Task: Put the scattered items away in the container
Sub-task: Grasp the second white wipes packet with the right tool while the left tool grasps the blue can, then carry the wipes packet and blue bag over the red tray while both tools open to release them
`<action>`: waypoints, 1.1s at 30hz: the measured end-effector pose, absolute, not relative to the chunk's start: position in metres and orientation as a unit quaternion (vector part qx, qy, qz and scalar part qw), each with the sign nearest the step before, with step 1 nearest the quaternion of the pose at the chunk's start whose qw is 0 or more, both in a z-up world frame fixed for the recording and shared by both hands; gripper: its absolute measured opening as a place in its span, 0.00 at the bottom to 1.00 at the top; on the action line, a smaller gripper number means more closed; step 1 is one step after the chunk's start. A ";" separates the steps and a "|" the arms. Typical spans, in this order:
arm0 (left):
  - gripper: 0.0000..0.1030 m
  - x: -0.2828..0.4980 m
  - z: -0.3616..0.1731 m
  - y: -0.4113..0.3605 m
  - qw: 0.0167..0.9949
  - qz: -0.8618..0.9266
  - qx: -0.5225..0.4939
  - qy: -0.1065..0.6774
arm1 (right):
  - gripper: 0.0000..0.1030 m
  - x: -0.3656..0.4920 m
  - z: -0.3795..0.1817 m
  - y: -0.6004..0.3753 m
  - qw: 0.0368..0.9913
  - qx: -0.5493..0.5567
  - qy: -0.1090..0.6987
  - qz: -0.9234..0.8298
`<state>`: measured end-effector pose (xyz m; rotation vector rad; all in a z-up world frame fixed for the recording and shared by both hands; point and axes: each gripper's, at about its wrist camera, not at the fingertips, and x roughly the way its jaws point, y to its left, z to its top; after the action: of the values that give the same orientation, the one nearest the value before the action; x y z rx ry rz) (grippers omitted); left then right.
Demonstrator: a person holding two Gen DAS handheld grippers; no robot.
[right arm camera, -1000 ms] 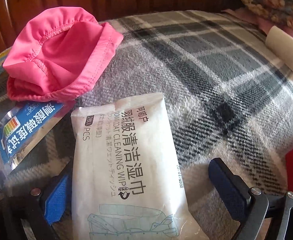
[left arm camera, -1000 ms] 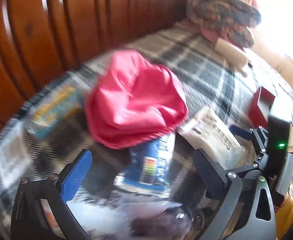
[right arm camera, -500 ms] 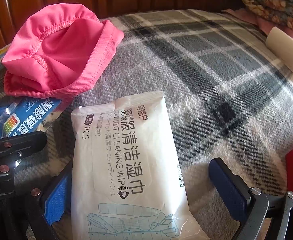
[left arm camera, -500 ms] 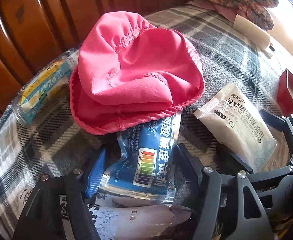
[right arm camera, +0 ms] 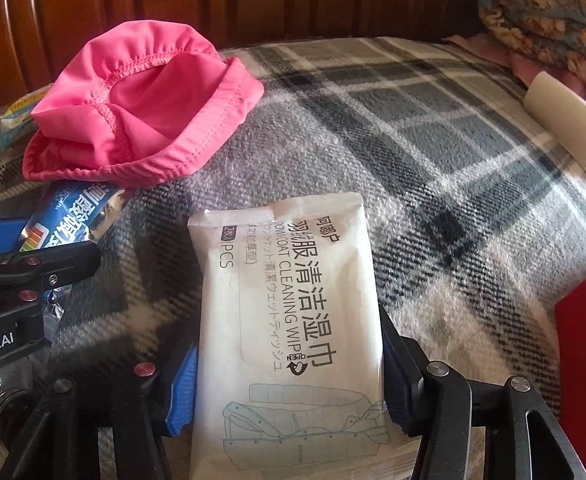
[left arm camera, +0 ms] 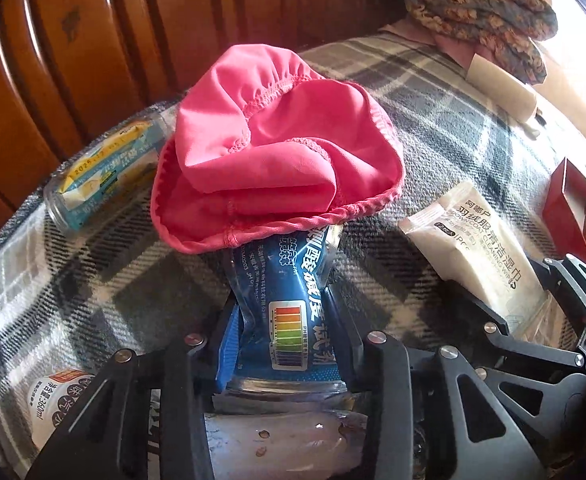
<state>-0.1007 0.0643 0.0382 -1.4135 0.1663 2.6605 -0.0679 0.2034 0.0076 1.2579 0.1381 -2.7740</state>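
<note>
My left gripper (left arm camera: 285, 332) is shut on a blue test-strip pouch (left arm camera: 289, 300) whose far end lies under a pink cloth cap (left arm camera: 277, 168). My right gripper (right arm camera: 289, 376) is shut on a white wet-wipe pack (right arm camera: 289, 320) lying on the plaid blanket (right arm camera: 433, 160). The wipe pack (left arm camera: 473, 248) and the right gripper show at the right of the left wrist view. The blue pouch (right arm camera: 69, 216), pink cap (right arm camera: 141, 108) and left gripper show at the left of the right wrist view. A red box (left arm camera: 565, 204) stands at the right.
A clear jar with a yellow and blue label (left arm camera: 105, 172) lies left of the cap by the wooden headboard (left arm camera: 93, 40). A white labelled bottle (left arm camera: 53, 400) lies near left. A floral pillow (right arm camera: 549, 12) and a white roll (right arm camera: 565, 124) sit far right.
My left gripper moved forward and closed on the blue pouch. My right gripper's fingers closed in on the wipe pack.
</note>
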 end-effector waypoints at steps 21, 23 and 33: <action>0.37 -0.025 0.095 -0.011 0.044 0.912 -0.408 -0.005 | 0.62 -0.046 0.050 0.209 -0.005 0.378 0.015 -0.926; 0.36 -0.019 0.101 -0.021 0.043 0.914 -0.403 -0.015 | 0.62 -0.044 0.056 0.209 -0.002 0.372 0.002 -0.928; 0.37 0.016 0.130 -0.050 0.061 0.928 -0.365 -0.032 | 0.62 -0.028 0.072 0.186 0.038 0.355 0.015 -0.934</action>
<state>0.0158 -0.0497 0.1297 -1.1051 -0.0971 2.8082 -0.0277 0.1864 0.0725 1.0903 0.0475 -2.8645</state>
